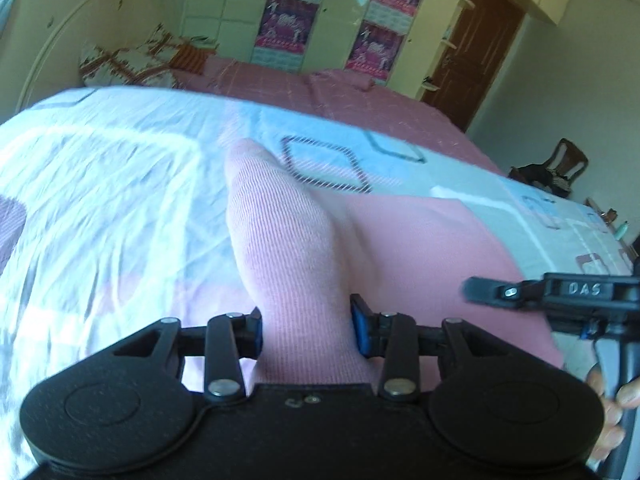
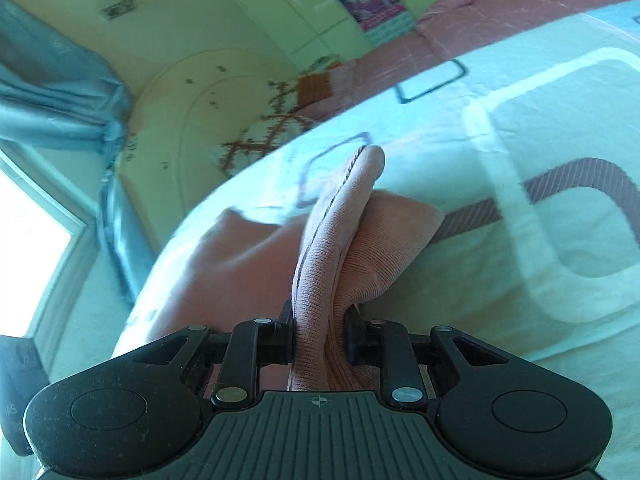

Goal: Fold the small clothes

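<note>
Pink knit garment (image 1: pixel 296 248) is lifted at two pinched folds above the patterned bedsheet (image 1: pixel 112 184), its remainder draping onto the sheet. Left gripper (image 1: pixel 306 330) has its jaws clenched on one ribbed fold; right gripper (image 2: pixel 318 330) likewise grasps a bunched edge showing a dark seam. Holding both points raised appears intended to carry the cloth over itself for a fold. Motion blur prevents judging fold alignment against the bedsheet.

A white patterned bedsheet (image 1: pixel 120 168) covers the bed, with posters (image 1: pixel 288 20) at twelve o'clock, a brown door (image 1: pixel 476 48) and a chair (image 1: pixel 568 160) at two.
</note>
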The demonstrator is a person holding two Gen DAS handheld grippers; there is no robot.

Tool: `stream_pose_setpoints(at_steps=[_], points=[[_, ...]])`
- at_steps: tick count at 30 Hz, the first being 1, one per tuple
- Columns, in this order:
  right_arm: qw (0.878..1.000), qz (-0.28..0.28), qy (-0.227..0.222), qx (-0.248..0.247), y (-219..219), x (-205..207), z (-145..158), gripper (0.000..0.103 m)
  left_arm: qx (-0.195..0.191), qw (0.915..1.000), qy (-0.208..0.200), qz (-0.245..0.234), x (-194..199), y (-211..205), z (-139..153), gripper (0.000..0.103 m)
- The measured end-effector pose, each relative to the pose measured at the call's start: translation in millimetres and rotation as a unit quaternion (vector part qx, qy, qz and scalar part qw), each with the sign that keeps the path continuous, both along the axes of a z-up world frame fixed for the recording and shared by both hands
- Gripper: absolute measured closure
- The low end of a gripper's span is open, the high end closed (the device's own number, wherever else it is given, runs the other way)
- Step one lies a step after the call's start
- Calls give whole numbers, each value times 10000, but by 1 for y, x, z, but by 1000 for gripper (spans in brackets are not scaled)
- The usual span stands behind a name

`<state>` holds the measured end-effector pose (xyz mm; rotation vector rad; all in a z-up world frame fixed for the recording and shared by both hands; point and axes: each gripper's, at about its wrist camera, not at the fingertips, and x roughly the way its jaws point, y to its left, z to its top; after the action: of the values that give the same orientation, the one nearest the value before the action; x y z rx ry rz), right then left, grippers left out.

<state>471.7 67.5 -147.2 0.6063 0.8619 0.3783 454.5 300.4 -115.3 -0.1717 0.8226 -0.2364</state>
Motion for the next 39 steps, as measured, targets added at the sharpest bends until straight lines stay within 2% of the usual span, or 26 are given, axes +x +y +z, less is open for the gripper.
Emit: stream_pose_setpoints(at_steps=[2,4,7,9,13,16,17,18,20,22,24,25,26,27,30,32,36,39], points=[[9996,-117,158,-216,-5,2,-8,80,-9,10000,25,34,-1,12,-9,56],[9991,-89,225,-337,-7,1,-14,80,164,9998,-58,87,-3,13,-9,38],[9978,-98,148,-635,-1,0,-14,80,258,9995,-43,176,-5,18,-9,28],[9973,-183,160,-692,-2,0,-14,76,280,9993,-25,245,-6,20,-5,24],[9962,-253,18,-833,-4,1,-4,74,415,9975,-361,440,-15,23,13,26],[9960,-266,-26,-850,-3,8,3,73,322,9956,-730,496,-18,22,32,26],[9962,-259,-6,-828,-2,11,3,69,255,9958,-743,479,-18,19,34,26],[9964,-247,27,-814,-1,16,3,61,170,9962,-712,470,-14,17,34,27],[9966,-249,88,-777,2,24,2,52,145,9968,-667,416,-5,11,30,27],[9962,-258,132,-818,5,33,1,52,247,9969,-668,349,3,5,23,27],[9944,-245,126,-1018,10,43,-1,53,283,9981,-405,365,14,3,10,27],[9939,-222,127,-1071,12,47,-3,56,298,9982,-310,416,18,4,4,27],[9931,-212,107,-1149,14,51,-5,66,289,9983,-203,465,23,7,-4,27],[9919,-225,56,-1249,15,53,-6,70,217,9985,-103,501,26,11,-11,25],[9842,-206,-128,-1754,22,59,-10,75,60,9977,-1,671,27,20,-21,14],[9794,-274,-125,-1994,21,62,-17,75,131,9978,-30,649,25,19,-19,14],[9787,-354,-151,-2016,11,54,-12,75,288,9981,-172,509,9,12,-2,21],[9844,-344,-267,-1704,2,33,4,74,216,9985,-248,449,-11,11,8,21]])
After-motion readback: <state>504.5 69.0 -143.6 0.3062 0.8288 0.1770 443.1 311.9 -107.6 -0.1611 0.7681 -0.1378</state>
